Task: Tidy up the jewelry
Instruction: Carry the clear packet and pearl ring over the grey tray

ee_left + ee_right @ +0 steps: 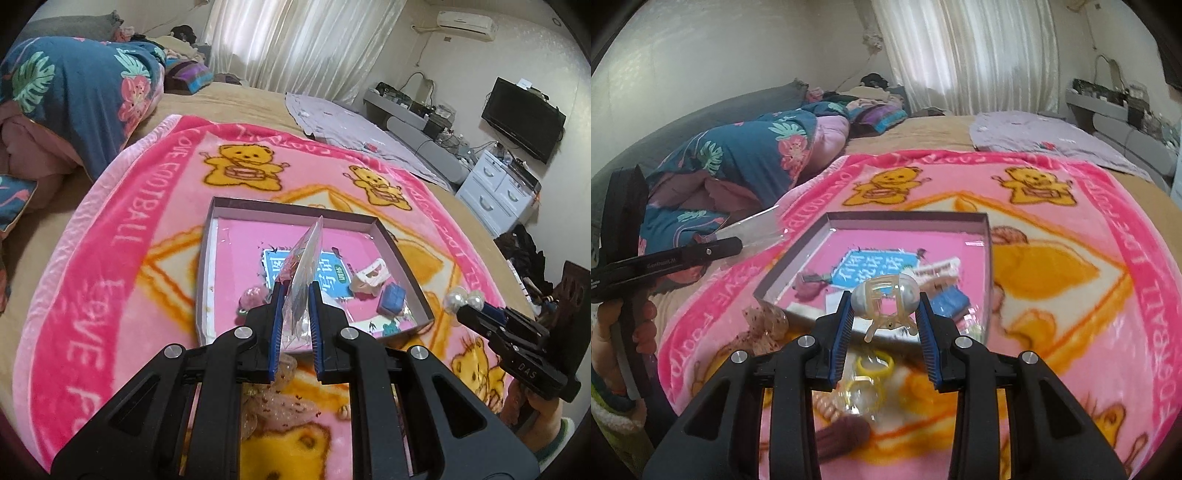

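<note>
A: What are we holding in the left gripper (pixel 295 291)?

B: A clear plastic bag (pixel 303 266), thin and glossy. We see it edge-on in the left wrist view, rising from between the blue pads toward the centre of the frame. The gripper is clamped tight on its lower part. In the right wrist view the same bag shows as a pale sheet at the left edge, sticking out past the black finger.

A: And the right gripper (pixel 884 306)?

B: It grips a pearl hair claw (pixel 884 295): cream translucent plastic, a square open frame, rounded pearly beads at its sides. It sits between the two blue pads, just below the centre of the right wrist view, with its prongs pointing down. In the left wrist view we see its pearls at the right, at the tips of that gripper.

A: What lies beneath?

B: The shallow box (pixel 207 258) with its pink floor, mid-frame on the pink bear blanket (pixel 122 229) on the bed. Inside it lie a white clip (pixel 371 275) and a small blue piece (pixel 393 297). Yellow rings (pixel 875 363) lie on the blanket, below the right gripper in the frame.
</note>
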Demonstrator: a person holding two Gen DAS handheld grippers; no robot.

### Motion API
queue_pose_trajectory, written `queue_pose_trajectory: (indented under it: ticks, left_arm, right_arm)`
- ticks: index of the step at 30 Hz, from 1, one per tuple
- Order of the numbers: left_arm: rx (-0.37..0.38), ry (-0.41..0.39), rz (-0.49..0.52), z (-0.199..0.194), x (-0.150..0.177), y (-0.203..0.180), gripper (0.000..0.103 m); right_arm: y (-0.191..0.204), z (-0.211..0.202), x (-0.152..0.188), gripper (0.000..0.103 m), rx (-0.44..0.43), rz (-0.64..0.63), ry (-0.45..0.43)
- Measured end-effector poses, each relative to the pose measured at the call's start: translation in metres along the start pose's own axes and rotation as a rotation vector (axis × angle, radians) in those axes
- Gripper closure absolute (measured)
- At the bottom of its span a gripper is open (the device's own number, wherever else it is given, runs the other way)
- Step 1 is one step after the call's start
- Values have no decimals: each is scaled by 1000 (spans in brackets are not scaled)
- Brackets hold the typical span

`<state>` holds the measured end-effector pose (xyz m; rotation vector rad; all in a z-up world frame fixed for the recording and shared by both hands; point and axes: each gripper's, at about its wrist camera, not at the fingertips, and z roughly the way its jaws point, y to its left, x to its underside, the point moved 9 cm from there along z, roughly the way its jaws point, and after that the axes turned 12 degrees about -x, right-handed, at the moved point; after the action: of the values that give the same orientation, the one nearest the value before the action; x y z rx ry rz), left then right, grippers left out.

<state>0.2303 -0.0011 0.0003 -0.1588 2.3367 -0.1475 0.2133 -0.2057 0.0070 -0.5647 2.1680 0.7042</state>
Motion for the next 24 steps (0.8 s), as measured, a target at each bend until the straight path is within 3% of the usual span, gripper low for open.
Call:
queue_pose_trajectory:
  ticks: [3,17,24]
  left_arm:
    - [0,5,1,7,-4,-2,96]
    - [7,36,32,40,-15,-27,96]
    - [-10,57,51,59,-18,-33,96]
  right_arm:
    - [2,9,-5,70,-39,18,9]
    - [-5,31,-34,70,-45,0,14]
    - [-24,46,-24,70,-30,28,40]
